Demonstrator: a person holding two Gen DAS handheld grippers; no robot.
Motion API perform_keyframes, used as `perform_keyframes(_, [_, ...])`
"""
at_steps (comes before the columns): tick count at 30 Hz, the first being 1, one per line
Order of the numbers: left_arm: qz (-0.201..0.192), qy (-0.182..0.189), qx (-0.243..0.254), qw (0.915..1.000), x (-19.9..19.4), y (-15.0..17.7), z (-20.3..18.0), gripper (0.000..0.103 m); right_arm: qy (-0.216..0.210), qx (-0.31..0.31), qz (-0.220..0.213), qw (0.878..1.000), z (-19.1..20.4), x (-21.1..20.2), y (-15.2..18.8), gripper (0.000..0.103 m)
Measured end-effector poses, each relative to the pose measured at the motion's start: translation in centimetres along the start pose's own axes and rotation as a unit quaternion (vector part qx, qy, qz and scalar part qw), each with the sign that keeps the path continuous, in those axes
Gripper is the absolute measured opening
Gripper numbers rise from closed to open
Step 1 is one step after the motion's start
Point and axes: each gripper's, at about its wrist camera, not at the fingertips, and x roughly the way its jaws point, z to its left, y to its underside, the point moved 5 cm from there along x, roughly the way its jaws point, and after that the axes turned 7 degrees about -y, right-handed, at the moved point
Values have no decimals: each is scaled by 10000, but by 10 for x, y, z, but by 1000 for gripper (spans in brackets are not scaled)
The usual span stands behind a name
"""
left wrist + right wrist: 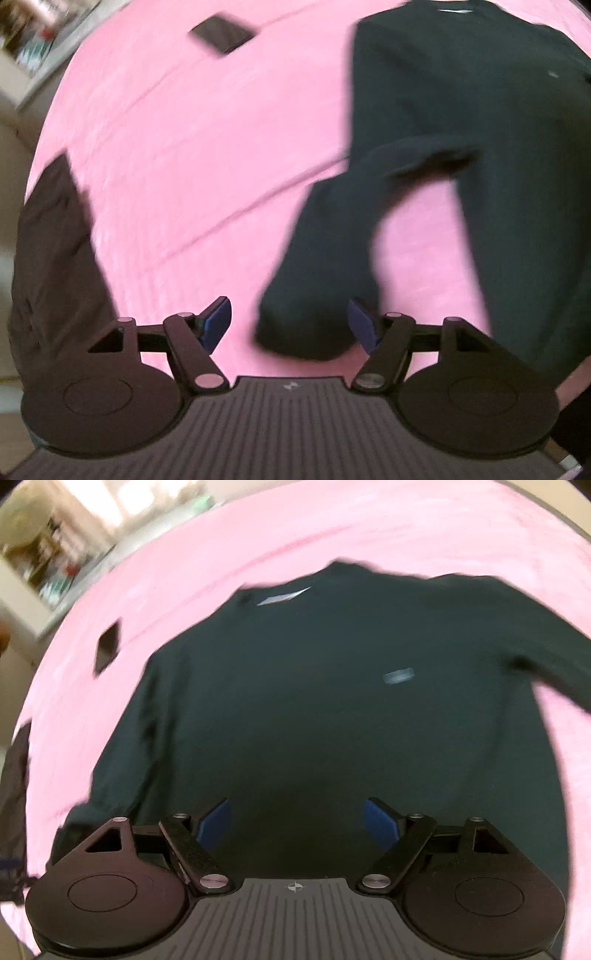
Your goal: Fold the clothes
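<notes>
right wrist: your jaws apart over shirt (314, 701) | left wrist: jaws apart, sleeve (325, 280) between, unpinched | soft, limp, light; pinch its cuff edge

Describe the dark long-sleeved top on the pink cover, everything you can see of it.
The dark top is a blackish-green long-sleeved garment of soft, matte cloth, lying spread flat on the pink cover, collar away from the camera. A pale label shows inside the collar and a small pale mark on the chest. The left wrist view shows one sleeve bent beside the body, its cuff near the camera. Both views are blurred. Neither gripper grips it.
</notes>
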Motion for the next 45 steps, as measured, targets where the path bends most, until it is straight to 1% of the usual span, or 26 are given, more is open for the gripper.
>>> perform_keyframes(2, [80, 281, -201, 9994, 22, 6, 21, 65, -16, -162, 201, 9997, 30, 16, 7, 82])
perform_keyframes(4, [79, 627, -114, 9979, 38, 8, 21, 64, -67, -343, 375, 9987, 57, 29, 12, 83])
perform_keyframes(5, [78, 799, -70, 9967, 45, 9, 21, 61, -67, -458, 442, 9980, 65, 36, 12, 83])
perform_keyframes(7, [107, 1159, 29, 9932, 60, 12, 19, 52, 25, -642, 536, 9965, 79, 43, 13, 83])
perform_keyframes(8, [214, 1383, 116, 9901, 66, 15, 14, 33, 65, -667, 552, 9962, 83, 45, 13, 83])
perform_keyframes(9, [328, 1571, 228, 9868, 71, 19, 9, 8, 84, -658, 537, 9964, 88, 44, 11, 83])
perform_keyframes(11, [294, 1696, 480, 9839, 65, 26, 10, 2, 119, -641, 507, 9966, 97, 42, 8, 83])
perform_keyframes(12, [217, 1734, 454, 9836, 55, 26, 21, 2, 127, -656, 497, 9965, 101, 40, 6, 85])
perform_keyframes(13, [124, 1716, 397, 9843, 45, 26, 35, 2, 145, -701, 481, 9963, 104, 38, 6, 89])
perform_keyframes(15, [-136, 1419, 139, 9897, 22, 27, 76, 2, 184, -715, 461, 9962, 107, 34, 8, 94])
perform_keyframes(16, [-248, 1227, 23, 9921, 13, 27, 98, 2, 204, -694, 456, 9963, 107, 32, 10, 94])
perform_keyframes(18, [-375, 642, -150, 9971, 2, 29, 147, 2, 243, -650, 445, 9966, 106, 28, 14, 94])
perform_keyframes(20, [-394, 65, -363, 9985, 3, 34, 189, 6, 288, -594, 432, 9969, 106, 24, 19, 94])
perform_keyframes(22, [-187, -211, -595, 9978, 12, 40, 211, 10, 398, -369, 383, 9978, 96, 15, 25, 94])
perform_keyframes(24, [-31, -332, -690, 9971, 17, 48, 214, 14, 545, -115, 343, 9979, 84, 6, 33, 94])
perform_keyframes(25, [30, -342, -712, 9969, 19, 52, 212, 17, 642, 22, 344, 9973, 75, 0, 39, 94])
perform_keyframes(27, [74, -114, -633, 9979, 20, 58, 190, 25, 835, 293, 347, 9955, 58, -12, 52, 94])
perform_keyframes(30, [99, 410, -408, 9983, 17, 65, 142, 34, 1081, 684, 396, 9910, 31, -31, 73, 94])
perform_keyframes(33, [41, 776, 58, 9970, 16, 67, 88, 41, 1175, 811, 476, 9886, 13, -43, 89, 94])
perform_keyframes(36, [-176, 705, 537, 9959, 22, 58, 64, 43, 1242, 714, 659, 9875, 0, -42, 98, 94])
perform_keyframes(38, [-377, 489, 874, 9943, 29, 49, 56, 45, 1305, 720, 679, 9865, -8, -44, 98, 94])
perform_keyframes(40, [-656, 1, 1389, 9881, 44, 37, 56, 45, 1344, 737, 616, 9863, -16, -47, 95, 94])
perform_keyframes(41, [-846, -300, 1717, 9810, 51, 29, 56, 45, 1380, 717, 603, 9860, -20, -49, 96, 94])
perform_keyframes(43, [-1117, -899, 2366, 9610, 68, 15, 59, 45, 1453, 681, 582, 9853, -28, -51, 98, 94])
perform_keyframes(44, [-1170, -1143, 2661, 9500, 77, 8, 62, 44, 1498, 689, 596, 9845, -31, -52, 99, 94])
perform_keyframes(45, [-1155, -1276, 2887, 9418, 86, 4, 67, 44, 1544, 702, 609, 9836, -34, -52, 100, 94])
